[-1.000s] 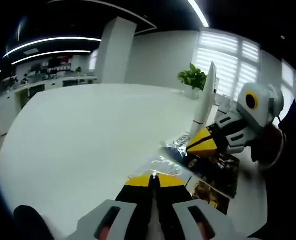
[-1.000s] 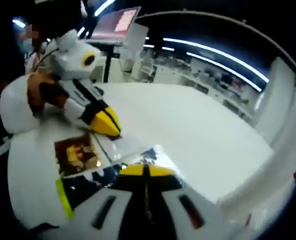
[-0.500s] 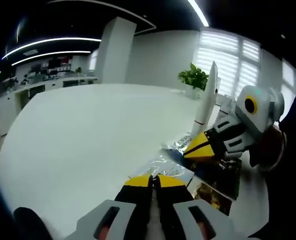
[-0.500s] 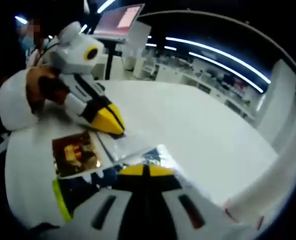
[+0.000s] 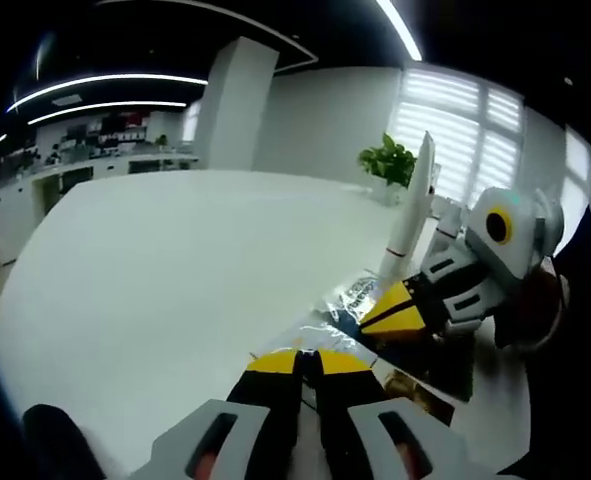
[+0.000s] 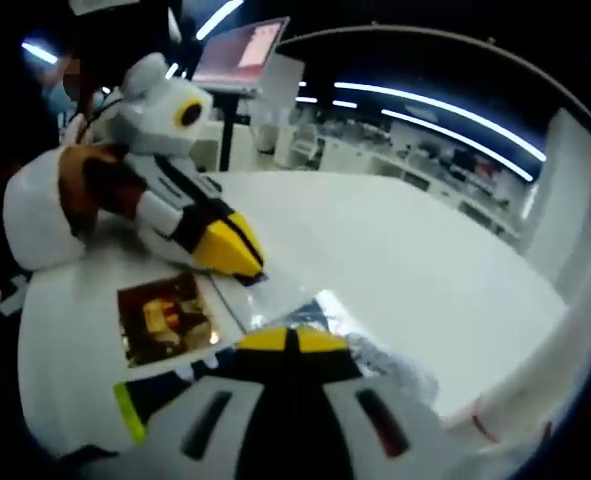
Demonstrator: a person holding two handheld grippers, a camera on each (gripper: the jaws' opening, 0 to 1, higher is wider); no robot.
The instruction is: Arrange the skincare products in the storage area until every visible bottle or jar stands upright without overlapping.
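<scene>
Claws (image 5: 309,357) (image 6: 290,338), 2, on 1 foil packet (image 6: 320,310)

I see both grey grippers tipped yellow-and-black. Glossy dark printed sachet (image 6: 165,320) shows gold-brown artwork. Wide matte table (image 5: 175,270) is white.

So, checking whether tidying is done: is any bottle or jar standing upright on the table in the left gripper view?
No: the white table bears flat shiny packets beside the right gripper.

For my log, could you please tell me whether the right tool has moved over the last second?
Yes. In the left gripper view the right tool has shifted leftward and down, away from the white tube standing behind it, over the dark packet.
</scene>
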